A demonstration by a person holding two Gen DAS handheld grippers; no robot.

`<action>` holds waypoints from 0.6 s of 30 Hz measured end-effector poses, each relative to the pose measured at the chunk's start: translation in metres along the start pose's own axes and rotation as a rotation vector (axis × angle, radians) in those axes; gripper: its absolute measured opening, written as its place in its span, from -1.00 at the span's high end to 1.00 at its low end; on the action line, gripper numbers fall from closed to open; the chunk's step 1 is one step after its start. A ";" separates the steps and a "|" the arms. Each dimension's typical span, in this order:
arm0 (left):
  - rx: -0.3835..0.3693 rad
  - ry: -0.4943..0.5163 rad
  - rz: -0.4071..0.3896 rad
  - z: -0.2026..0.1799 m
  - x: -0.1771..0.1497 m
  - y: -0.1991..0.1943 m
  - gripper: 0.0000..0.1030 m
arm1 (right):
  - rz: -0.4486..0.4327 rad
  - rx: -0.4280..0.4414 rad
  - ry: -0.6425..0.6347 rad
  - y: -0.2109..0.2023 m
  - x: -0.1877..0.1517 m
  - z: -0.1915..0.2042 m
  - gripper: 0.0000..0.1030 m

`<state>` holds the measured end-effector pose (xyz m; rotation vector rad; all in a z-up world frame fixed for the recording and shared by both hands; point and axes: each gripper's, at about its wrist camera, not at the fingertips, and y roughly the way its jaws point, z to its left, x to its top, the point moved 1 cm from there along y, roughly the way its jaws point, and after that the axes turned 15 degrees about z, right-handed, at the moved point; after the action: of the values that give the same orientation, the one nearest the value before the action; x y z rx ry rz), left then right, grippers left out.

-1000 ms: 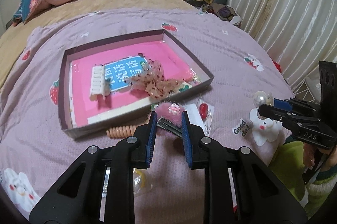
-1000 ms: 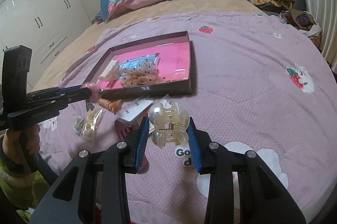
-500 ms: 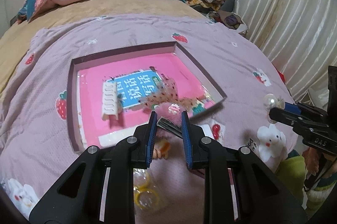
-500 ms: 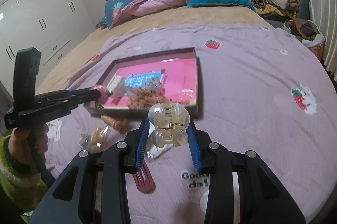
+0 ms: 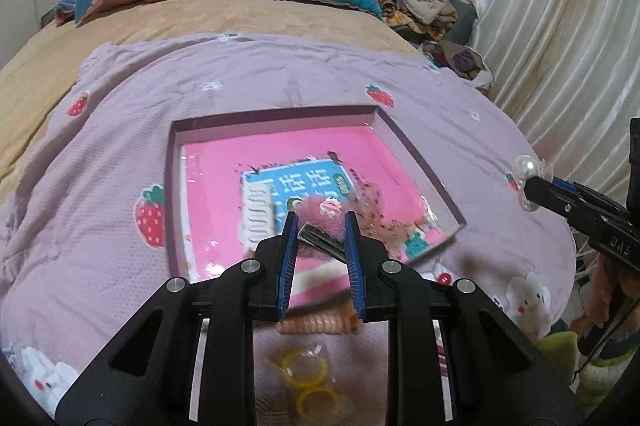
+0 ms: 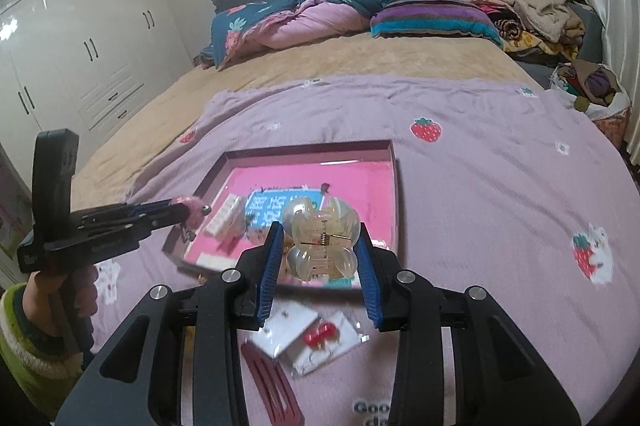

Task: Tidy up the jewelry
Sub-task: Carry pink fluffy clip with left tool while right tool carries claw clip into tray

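My left gripper [image 5: 320, 222] is shut on a fluffy pink hair clip [image 5: 320, 216] and holds it above the near edge of a shallow box [image 5: 420, 162] with a pink lining. A white comb clip [image 5: 258, 210] and a dotted bow [image 5: 384, 214] lie in the box. My right gripper [image 6: 320, 238] is shut on a translucent cream claw clip [image 6: 320, 242] and holds it above the box's [image 6: 396, 186] near right corner. The left gripper also shows in the right wrist view [image 6: 192, 212]. The right gripper also shows in the left wrist view [image 5: 528, 186].
On the purple blanket [image 5: 100, 226] near the box lie an orange spiral hair tie [image 5: 316, 324], yellow rings in a bag [image 5: 308, 378], red earrings on a card [image 6: 320, 340] and a dark red snap clip [image 6: 272, 386]. Pillows and clothes [image 6: 520, 10] are piled at the bed's far end.
Both grippers have lifted and moved forward over the box, each still holding its clip. The loose items on the blanket now lie nearer the bottom of both views.
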<state>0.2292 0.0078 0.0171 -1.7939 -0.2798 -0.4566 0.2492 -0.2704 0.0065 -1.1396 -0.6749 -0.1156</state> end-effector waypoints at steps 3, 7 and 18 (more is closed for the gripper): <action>0.011 -0.012 0.002 0.007 0.006 0.002 0.70 | 0.020 -0.005 0.001 0.014 0.013 -0.004 0.33; 0.009 -0.016 0.014 0.010 0.013 0.011 0.70 | 0.051 -0.012 0.013 0.035 0.025 -0.009 0.33; 0.000 -0.005 0.061 0.000 0.019 0.046 0.70 | 0.106 -0.023 0.027 0.077 0.041 -0.018 0.33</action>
<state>0.2659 -0.0059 -0.0145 -1.7990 -0.2280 -0.4092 0.3218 -0.2429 -0.0370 -1.1919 -0.5897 -0.0490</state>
